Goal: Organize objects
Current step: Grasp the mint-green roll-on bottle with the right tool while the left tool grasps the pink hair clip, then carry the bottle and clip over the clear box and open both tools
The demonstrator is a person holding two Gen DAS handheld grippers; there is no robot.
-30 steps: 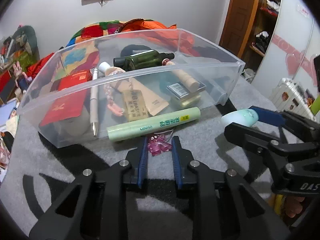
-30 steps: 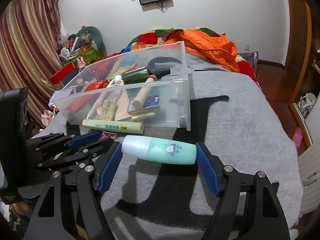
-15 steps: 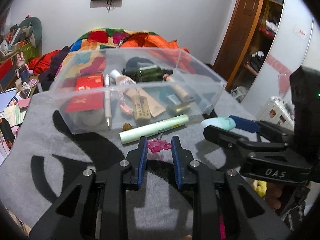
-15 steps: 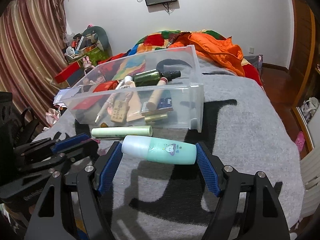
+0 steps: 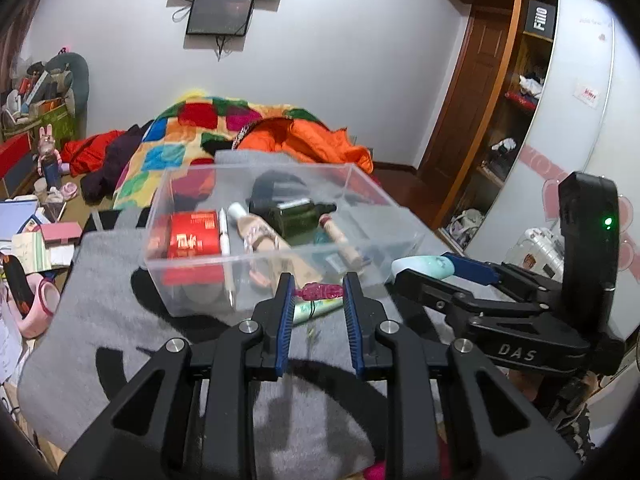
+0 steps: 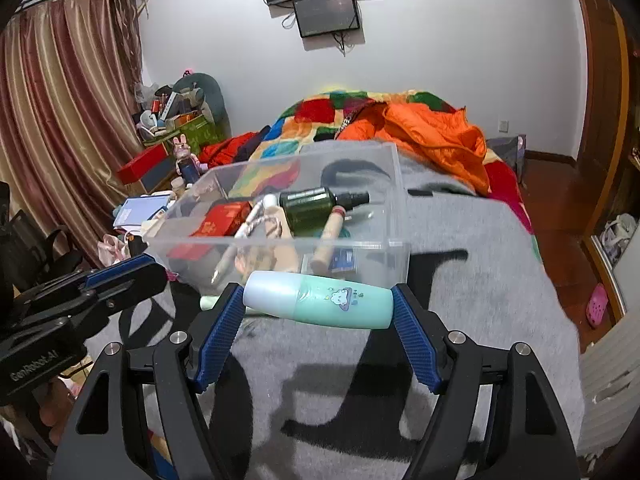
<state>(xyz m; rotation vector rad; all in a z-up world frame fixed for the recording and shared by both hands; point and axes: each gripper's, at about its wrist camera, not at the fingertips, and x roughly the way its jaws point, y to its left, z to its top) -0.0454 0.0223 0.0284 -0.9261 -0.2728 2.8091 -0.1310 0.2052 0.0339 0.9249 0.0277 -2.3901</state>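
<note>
My left gripper (image 5: 319,292) is shut on a small pink charm (image 5: 320,291), lifted above the grey blanket just in front of the clear plastic bin (image 5: 192,268). A string dangles from the charm. My right gripper (image 6: 318,300) is shut on a mint-green bottle with a white cap (image 6: 320,300), held crosswise by its ends before the bin (image 6: 396,248). In the bin lie a dark green bottle (image 6: 316,204), a red box (image 5: 192,236), a white pen (image 5: 225,240) and several tubes. A pale green tube (image 5: 316,310) lies on the blanket under the charm. The right gripper (image 5: 448,270) shows at right in the left wrist view.
The grey blanket (image 6: 480,280) covers the bed, with an orange jacket (image 6: 432,132) and a patchwork quilt (image 5: 168,152) behind the bin. Clutter, books and boxes (image 5: 36,236) crowd the floor at left. A wardrobe (image 5: 512,120) stands at right.
Both grippers have risen with their loads, so the bin looks lower and farther. The charm came up off the blanket. The pale green tube stayed lying there.
</note>
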